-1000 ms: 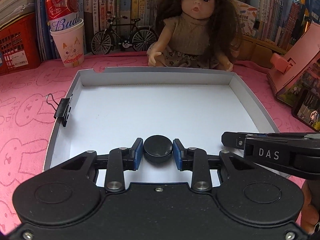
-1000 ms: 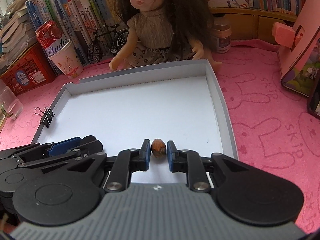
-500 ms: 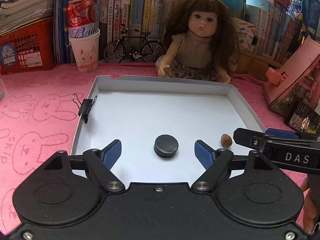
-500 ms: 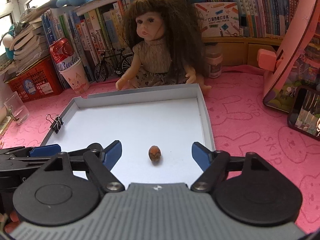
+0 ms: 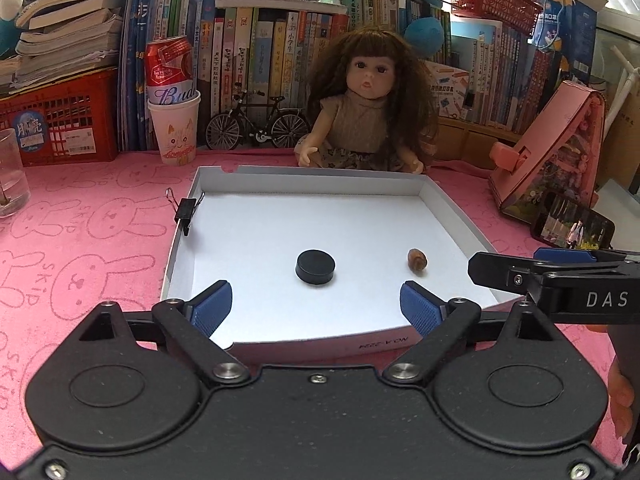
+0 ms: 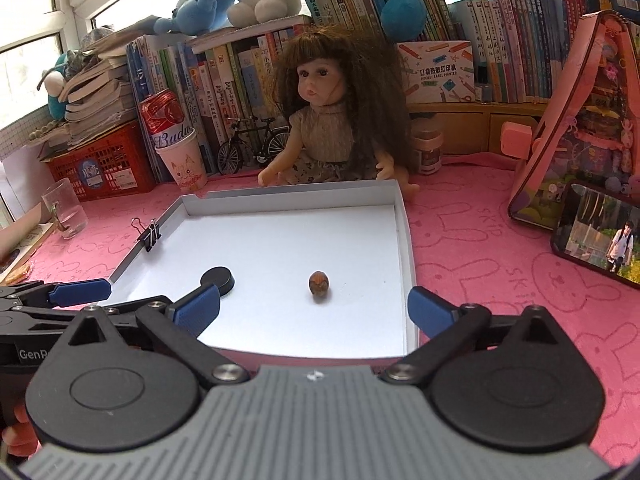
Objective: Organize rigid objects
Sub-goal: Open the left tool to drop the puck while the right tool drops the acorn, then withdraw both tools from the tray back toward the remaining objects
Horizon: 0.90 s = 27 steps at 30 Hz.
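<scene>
A black round disc lies flat in the shallow white box, near its front. To its right in the box rests a small brown nut. My left gripper hangs over the box's front edge, its jaws opening wide, nothing between them. In the right wrist view the nut and the disc sit on the white floor beyond my right gripper, whose jaws are opening too, empty. Each gripper shows at the side of the other's view.
A black binder clip grips the box's left wall. Behind the box sit a doll, a toy bicycle, a paper cup holding a red can and book rows. A pink stand and a phone are on the right, a glass at far left.
Both grippers opened, letting go of the disc and the nut, and drew back and up from the box. Disc and nut stay lying on the box floor.
</scene>
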Tool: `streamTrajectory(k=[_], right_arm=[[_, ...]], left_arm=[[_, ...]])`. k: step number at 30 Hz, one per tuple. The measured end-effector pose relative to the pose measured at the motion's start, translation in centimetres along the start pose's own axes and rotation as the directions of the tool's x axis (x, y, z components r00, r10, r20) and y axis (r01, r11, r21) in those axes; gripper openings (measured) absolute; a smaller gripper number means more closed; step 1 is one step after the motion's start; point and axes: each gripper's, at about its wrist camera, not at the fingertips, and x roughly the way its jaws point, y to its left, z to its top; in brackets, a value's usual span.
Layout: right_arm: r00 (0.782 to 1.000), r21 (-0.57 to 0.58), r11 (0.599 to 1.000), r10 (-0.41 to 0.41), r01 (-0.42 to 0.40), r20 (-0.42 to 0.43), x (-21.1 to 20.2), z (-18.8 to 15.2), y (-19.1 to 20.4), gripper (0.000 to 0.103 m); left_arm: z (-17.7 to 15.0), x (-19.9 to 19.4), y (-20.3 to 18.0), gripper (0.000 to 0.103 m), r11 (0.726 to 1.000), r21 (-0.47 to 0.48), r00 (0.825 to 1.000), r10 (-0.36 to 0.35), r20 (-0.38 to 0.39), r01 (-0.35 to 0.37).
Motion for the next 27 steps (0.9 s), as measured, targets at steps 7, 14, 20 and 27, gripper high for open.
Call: streamTrajectory(k=[7,14,20,27], right_arm=[[0.998,0.009,0.999,0.038,-0.039,0.057,-2.8,-1.6,0.1,0.103],[0.995,0.016,0.998,0.053,-0.055,0.087,-5.0,-3.5,0.0,0.103],[0.994,0.005,0.998,0.058,-0.059,0.089,-6.4,-5.3,0.2,0.103],[0.993,-0.043,0.998,0.048,-0.044,0.11,-7.6,-7.3,1.0,0.103]], left_arm=[[-2.5,-3.5,-0.5,0.093,0.998,0.056,0.998,0.006,0.062,-0.01],[-4.4,-5.9,-0.1,0.094,0.999,0.035,0.997,-0.005,0.071,0.002],[-5.8,-7.0,0.2,0.094,0.999,0.034,0.998,-0.012,0.067,0.01],[-7.3,-8.0,0.0,0.096,0.999,0.047,0.996,-0.029,0.084,0.025]])
